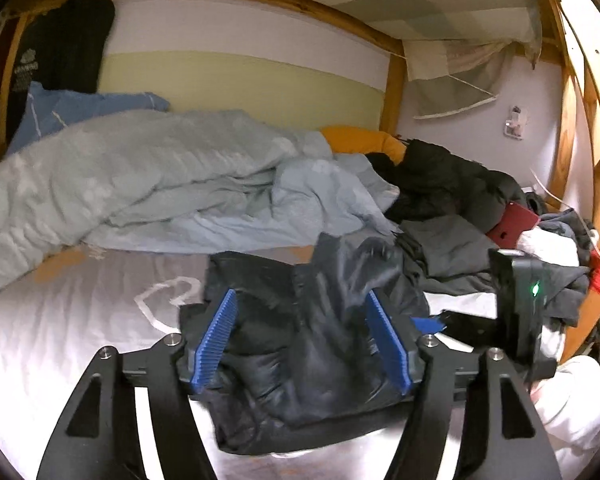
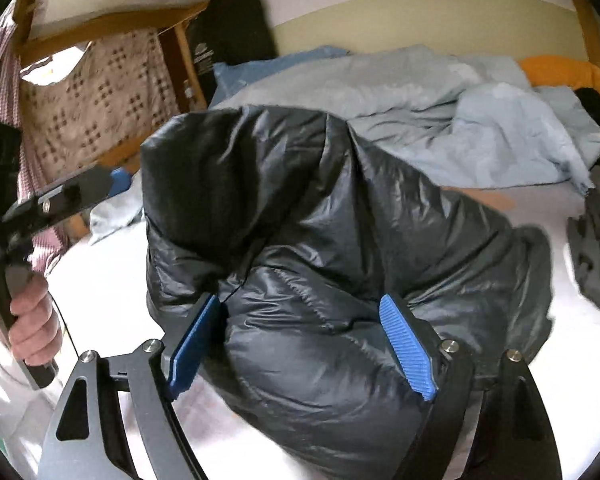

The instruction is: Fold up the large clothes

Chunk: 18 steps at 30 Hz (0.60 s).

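Two grippers worked one shiny black quilted puffer jacket (image 2: 320, 248), which lay bunched on the white bedsheet (image 2: 100, 280). Left gripper (image 1: 300, 344): jaws apart, jacket fabric between the blue ribbed pads (image 1: 216, 340), not pinched. Right gripper (image 2: 300, 344): jaws wide, straddling a puffy fold; grip could not be told.

No legible text anywhere. Pale printed emblem and lines on black hanging garment (image 1: 56, 52), too blurred to read; same print (image 2: 204, 58) equally unreadable from right wrist.
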Motion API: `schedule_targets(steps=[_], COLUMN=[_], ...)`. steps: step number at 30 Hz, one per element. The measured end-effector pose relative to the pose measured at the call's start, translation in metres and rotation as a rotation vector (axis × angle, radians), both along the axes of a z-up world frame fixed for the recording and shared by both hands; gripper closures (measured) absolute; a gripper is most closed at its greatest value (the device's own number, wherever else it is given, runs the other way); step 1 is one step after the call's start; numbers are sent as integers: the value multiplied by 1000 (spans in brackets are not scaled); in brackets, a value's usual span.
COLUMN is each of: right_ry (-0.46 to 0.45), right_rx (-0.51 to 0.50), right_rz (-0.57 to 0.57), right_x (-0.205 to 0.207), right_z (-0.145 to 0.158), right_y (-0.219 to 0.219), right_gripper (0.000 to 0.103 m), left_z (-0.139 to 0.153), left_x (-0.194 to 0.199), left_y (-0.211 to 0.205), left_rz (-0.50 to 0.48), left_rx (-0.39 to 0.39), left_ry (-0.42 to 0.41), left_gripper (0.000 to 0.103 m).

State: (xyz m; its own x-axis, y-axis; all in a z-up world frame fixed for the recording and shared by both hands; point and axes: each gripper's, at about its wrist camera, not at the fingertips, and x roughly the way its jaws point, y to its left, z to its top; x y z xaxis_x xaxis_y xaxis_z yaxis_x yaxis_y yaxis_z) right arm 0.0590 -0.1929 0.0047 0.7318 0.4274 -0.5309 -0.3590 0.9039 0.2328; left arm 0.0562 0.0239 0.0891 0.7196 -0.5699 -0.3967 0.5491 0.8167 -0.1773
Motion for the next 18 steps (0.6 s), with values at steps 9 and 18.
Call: schedule_targets(steps=[9, 18], right_ry=[0, -207], right_rx=[20, -152], right_rz=[85, -272], right_x=[-23, -45], right_z=[10, 52], right_y=[13, -3], right_gripper=[18, 27], left_z=[-4, 31], left_x=[7, -40], left_y=[16, 3], left_rz=[-29, 11], left_rx=[-101, -86], left_ry=[58, -135], left_gripper=[30, 60])
